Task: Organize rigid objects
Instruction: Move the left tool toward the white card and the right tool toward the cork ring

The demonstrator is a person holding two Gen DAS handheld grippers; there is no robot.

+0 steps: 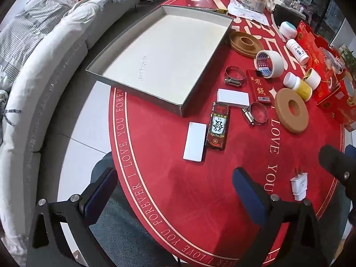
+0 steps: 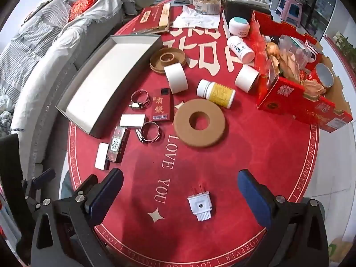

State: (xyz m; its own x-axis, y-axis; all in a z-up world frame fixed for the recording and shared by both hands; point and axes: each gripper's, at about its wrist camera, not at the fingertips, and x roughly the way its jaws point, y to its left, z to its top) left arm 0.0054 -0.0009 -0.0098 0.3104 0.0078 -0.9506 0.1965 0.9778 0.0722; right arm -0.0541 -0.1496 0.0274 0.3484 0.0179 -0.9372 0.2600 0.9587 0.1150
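Note:
A shallow grey box [image 1: 142, 93] with a white, empty floor [image 2: 93, 89] lies at the table's left. Beside it lie two hose clamps [image 1: 233, 74] [image 2: 150, 131], red card packs [image 1: 218, 126] [image 2: 162, 104], white cards [image 1: 195, 141], a tan disc [image 2: 199, 123], tape rolls [image 1: 270, 63] [image 2: 176, 77], pill bottles [image 2: 217, 93] and a white plug [image 2: 200, 204]. My left gripper [image 1: 175, 191] is open and empty above the table's near edge. My right gripper [image 2: 180, 198] is open and empty, its fingers on either side of the plug and above it.
A red round cloth [image 2: 244, 155] covers the table. A red gift box [image 2: 300, 89] full of items stands at the right. A jar [image 2: 207, 0], papers and a red flat box [image 2: 153, 20] sit at the back. A sofa [image 1: 33, 66] runs along the left.

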